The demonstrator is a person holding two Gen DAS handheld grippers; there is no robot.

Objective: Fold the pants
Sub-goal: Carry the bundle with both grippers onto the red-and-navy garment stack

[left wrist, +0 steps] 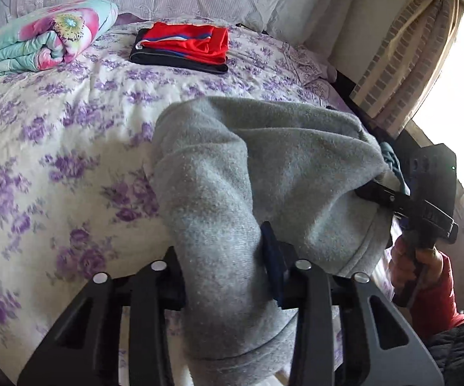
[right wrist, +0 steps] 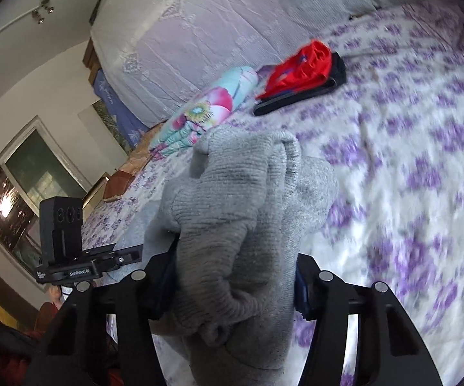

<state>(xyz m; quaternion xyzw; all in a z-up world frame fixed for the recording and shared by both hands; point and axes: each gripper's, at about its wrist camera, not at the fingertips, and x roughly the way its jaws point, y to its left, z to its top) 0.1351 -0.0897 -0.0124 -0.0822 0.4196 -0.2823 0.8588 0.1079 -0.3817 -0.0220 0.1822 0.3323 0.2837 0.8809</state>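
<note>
In the left wrist view, the left gripper (left wrist: pixel 228 276) has its two black fingers clamped on a thick bunch of the grey fleece pants (left wrist: pixel 264 167). The cloth fills the gap between the dark pads, spills down past the fingers toward the camera, and rises ahead in a rounded heap above the bedspread, white quilted cotton printed with purple flowers (left wrist: pixel 71 128). At the right edge the right gripper (left wrist: pixel 373 189) bites into the far side of the same grey heap, so the pants hang between the two tools; a hand (left wrist: pixel 425 263) in a red sleeve (left wrist: pixel 438 292) holds its handle. Farther back on the bedspread lie a folded red garment (left wrist: pixel 186 43) stacked on a folded black garment (left wrist: pixel 177 59), and to their left a rolled quilt in turquoise with pink flowers (left wrist: pixel 38 35). A striped curtain (left wrist: pixel 402 61) hangs by the bright window on the right.

In the right wrist view, the right gripper (right wrist: pixel 235 276) is closed on a ribbed, bunched part of the pants (right wrist: pixel 241 199), which presses against both pads and droops below them. The left gripper (right wrist: pixel 154 251) enters the cloth from the left, its fingertips hidden in the folds. The pants are lifted clear of the bedspread (right wrist: pixel 409 160) here, which is blurred. The red garment (right wrist: pixel 299 64), black garment (right wrist: pixel 296 98) and rolled quilt (right wrist: pixel 209 109) lie beyond.
</note>
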